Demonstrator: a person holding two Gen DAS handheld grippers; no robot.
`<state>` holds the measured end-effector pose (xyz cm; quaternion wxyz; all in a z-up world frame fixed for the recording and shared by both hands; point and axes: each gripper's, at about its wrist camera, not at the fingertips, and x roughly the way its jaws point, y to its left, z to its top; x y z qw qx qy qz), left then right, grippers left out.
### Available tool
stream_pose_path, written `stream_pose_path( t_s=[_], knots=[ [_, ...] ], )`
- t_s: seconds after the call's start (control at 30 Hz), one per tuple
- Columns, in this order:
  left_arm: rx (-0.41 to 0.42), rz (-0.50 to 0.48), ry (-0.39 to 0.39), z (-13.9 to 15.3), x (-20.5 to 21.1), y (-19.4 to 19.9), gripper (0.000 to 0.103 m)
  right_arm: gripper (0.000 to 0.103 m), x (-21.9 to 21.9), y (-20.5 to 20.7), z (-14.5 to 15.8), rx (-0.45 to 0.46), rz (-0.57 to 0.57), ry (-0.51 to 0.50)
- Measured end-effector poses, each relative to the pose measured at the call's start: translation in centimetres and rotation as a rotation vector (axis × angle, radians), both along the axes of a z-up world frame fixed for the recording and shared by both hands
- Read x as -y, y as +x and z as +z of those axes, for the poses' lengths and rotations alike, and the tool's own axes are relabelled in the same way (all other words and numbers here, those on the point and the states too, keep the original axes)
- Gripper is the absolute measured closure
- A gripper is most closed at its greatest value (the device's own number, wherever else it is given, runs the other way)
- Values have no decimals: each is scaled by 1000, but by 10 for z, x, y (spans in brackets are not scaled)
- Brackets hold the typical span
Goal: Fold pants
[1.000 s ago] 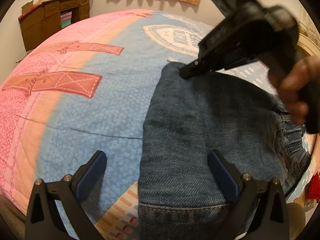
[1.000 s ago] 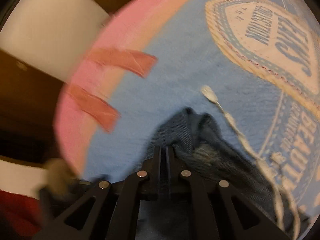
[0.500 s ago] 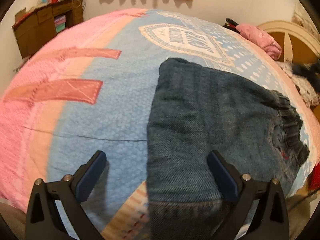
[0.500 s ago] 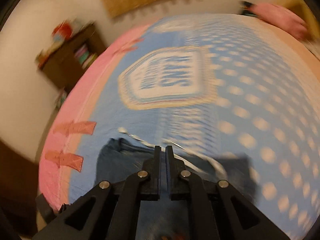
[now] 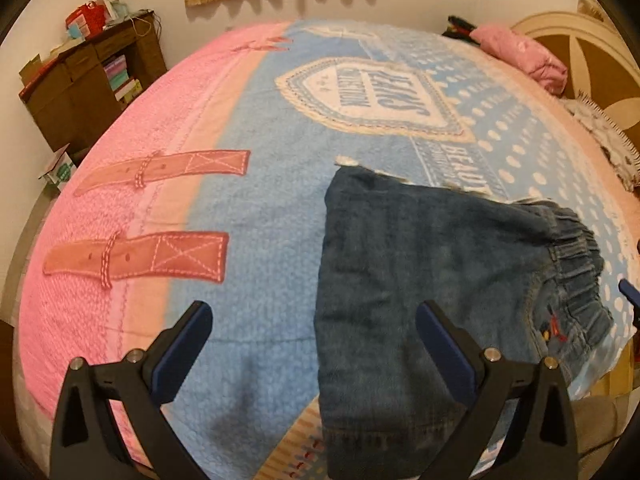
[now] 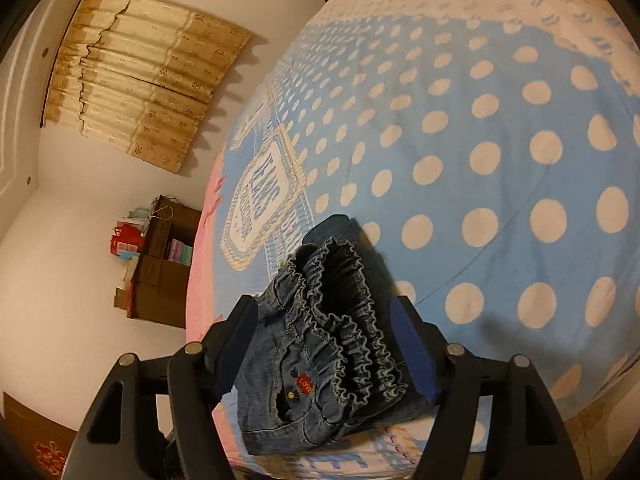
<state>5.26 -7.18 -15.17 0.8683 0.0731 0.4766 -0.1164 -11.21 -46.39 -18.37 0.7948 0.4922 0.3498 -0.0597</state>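
You have let go of the pants [image 5: 432,276], which now lie folded on the bed [image 5: 260,216], and both your left hand-held gripper [image 5: 312,344] and right hand-held gripper [image 6: 324,340] are released, so the folding looks nearly done.

The bedspread [image 5: 256,216] is lying bare at the frame's left and centre; folded pants [image 5: 432,280] are occupying the lower right.

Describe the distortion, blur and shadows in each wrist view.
Left wrist view: fisheye bulges the pink and blue printed bedspread into a dome; folded blue denim pants look slightly soft.
Right wrist view: tilted, sharp on the ruffled elastic waistband, which casts a soft shadow; dark vignette corners in both.
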Motion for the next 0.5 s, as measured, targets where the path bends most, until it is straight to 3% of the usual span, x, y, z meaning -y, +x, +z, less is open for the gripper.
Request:
stream_pose_path(
  t_s=[0.2,0.33,0.43,0.5],
  knots=[
    [-2,5,14,4,10,6,0,33,-1,13,-31,-55,-34,44],
    [-6,-23,60,-4,21,6,0,33,-3,12,-47,-22,-45,0],
    [-44,-31,53,-14,26,6,0,33,4,9,-60,23,-83,103],
    [-77,-42,25,-19,28,6,0,33,7,9,-58,45,-91,94]
  ],
)
